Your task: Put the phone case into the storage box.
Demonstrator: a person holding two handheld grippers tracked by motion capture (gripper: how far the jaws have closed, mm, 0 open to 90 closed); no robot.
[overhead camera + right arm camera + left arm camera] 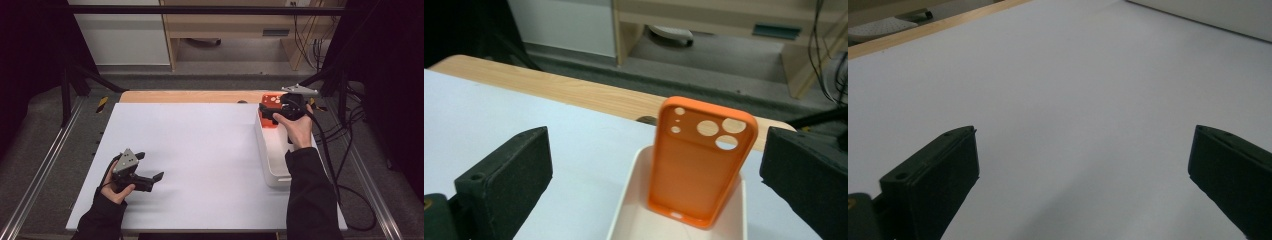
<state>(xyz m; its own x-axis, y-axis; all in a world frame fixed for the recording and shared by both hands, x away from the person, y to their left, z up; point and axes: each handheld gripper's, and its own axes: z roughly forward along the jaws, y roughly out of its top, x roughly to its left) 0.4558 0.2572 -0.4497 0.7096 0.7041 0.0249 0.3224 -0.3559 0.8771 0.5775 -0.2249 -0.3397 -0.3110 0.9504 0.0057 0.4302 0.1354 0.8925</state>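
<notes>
The orange phone case [700, 162] stands leaning against the far wall of the white bin [626, 210] at the surface's right edge. My right tool [272, 112] is spread, jaws clear either side of it; I back away straight, avoiding a nudge. Left tool [150, 172] rests spread, near-left.

Even overhead light, soft shadows on table [200, 150]; dark surrounds; pics slightly soft, grainy.

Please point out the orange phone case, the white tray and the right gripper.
Phone case [696, 170], right gripper view, middle of its back.
Tray [274, 167], high view, bare floor.
Right gripper [656, 172], right gripper view, midway between fingertips.
</notes>
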